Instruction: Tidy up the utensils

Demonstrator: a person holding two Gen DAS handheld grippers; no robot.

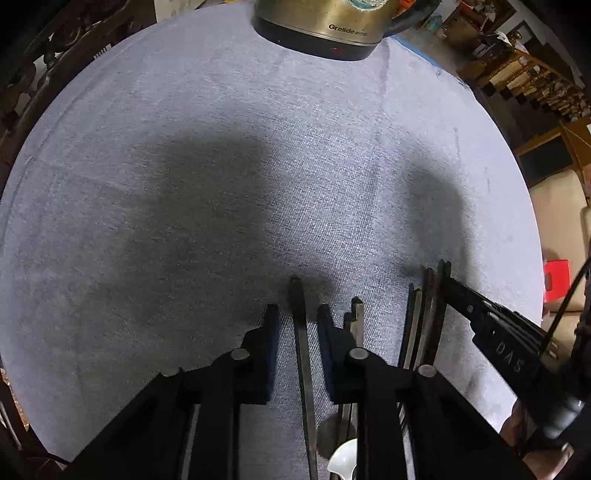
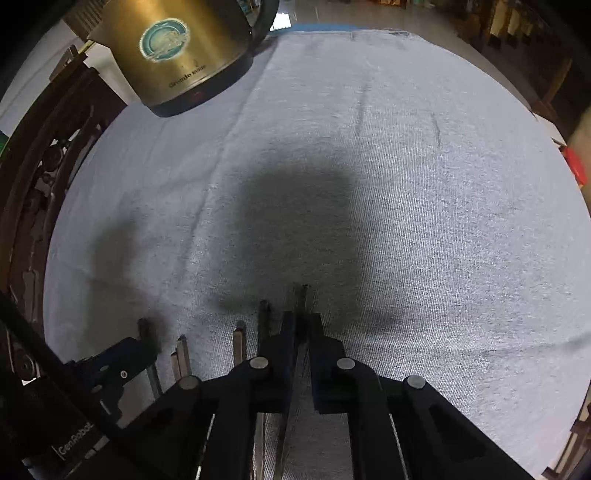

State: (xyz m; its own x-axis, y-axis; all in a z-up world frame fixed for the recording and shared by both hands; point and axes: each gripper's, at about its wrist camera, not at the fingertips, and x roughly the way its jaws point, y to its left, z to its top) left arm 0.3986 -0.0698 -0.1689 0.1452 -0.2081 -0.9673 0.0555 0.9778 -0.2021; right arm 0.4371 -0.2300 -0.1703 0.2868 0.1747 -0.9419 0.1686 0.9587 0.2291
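While the grey-clothed bench (image 1: pixel 221 166) carries a brass kettle (image 1: pixel 325 22) at its far edge, the utensil handles (image 2: pixel 240 343) lie side by side at its near edge. Left claw (image 1: pixel 297 314): fingers apart, straddling one dark handle (image 1: pixel 301 332). Right claw (image 2: pixel 303 321): clamped on the rightmost handle (image 2: pixel 301 295).
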